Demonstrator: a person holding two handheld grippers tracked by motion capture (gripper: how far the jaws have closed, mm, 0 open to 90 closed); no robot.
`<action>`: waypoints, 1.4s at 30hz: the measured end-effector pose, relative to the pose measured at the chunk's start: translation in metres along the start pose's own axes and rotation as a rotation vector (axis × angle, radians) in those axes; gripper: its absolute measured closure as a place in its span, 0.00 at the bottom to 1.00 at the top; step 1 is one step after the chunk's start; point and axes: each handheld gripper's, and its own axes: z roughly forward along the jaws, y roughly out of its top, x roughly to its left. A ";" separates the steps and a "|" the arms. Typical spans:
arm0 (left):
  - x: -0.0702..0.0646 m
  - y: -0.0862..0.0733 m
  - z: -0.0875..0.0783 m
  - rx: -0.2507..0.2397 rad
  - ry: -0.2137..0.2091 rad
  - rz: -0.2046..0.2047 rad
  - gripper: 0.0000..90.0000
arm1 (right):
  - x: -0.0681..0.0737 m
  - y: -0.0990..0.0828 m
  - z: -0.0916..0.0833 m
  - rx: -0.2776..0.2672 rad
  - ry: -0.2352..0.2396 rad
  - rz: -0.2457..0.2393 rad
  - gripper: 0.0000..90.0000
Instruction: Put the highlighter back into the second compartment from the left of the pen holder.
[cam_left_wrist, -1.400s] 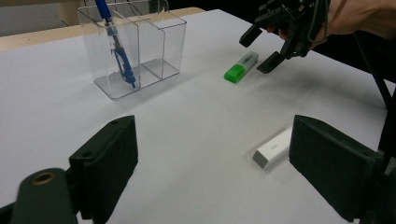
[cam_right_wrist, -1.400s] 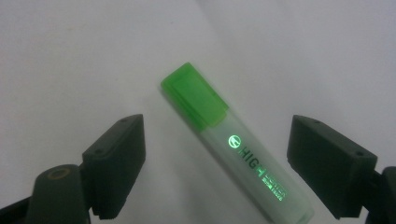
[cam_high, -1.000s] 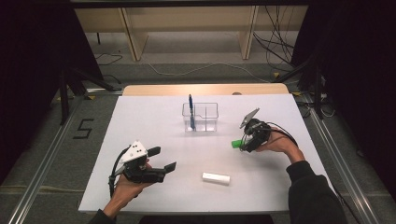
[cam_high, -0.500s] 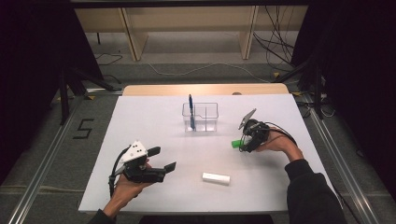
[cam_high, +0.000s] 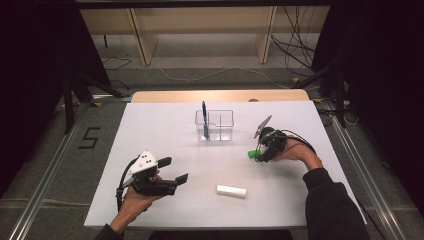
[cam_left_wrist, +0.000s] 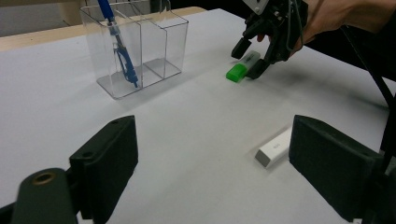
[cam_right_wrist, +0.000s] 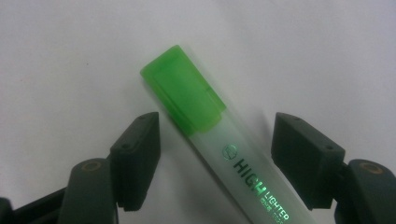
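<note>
A green-capped highlighter (cam_right_wrist: 210, 140) lies flat on the white table (cam_high: 165, 135), right of centre. My right gripper (cam_right_wrist: 215, 126) points down over it with a jaw on either side. The jaws have just been closing with the highlighter (cam_high: 251, 154) between them, and a gap still shows on both sides, so it is open. From the left gripper view, the right gripper (cam_left_wrist: 248, 60) straddles the highlighter (cam_left_wrist: 242, 66). My left gripper (cam_high: 174, 170) rests at the front left, open and holding nothing.
A clear two-compartment holder (cam_high: 215, 125) stands at the table's middle back, with a blue pen (cam_high: 204, 120) upright in its left compartment. A white bar-shaped item (cam_high: 231, 190) lies near the front, between the hands. Cables run across the floor beyond the table.
The right gripper's jaws have drawn slightly closer around the highlighter. Both hands stay where they were.
</note>
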 end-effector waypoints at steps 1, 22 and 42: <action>0.000 0.000 0.000 0.001 0.000 0.002 0.17 | 0.000 0.000 0.001 -0.002 0.003 -0.003 0.39; -0.001 0.000 0.000 0.007 -0.008 0.001 0.17 | -0.003 0.007 0.001 0.046 0.057 -0.008 0.55; -0.003 0.000 0.001 0.008 -0.016 0.009 0.17 | 0.000 0.018 0.000 0.125 0.081 -0.079 0.72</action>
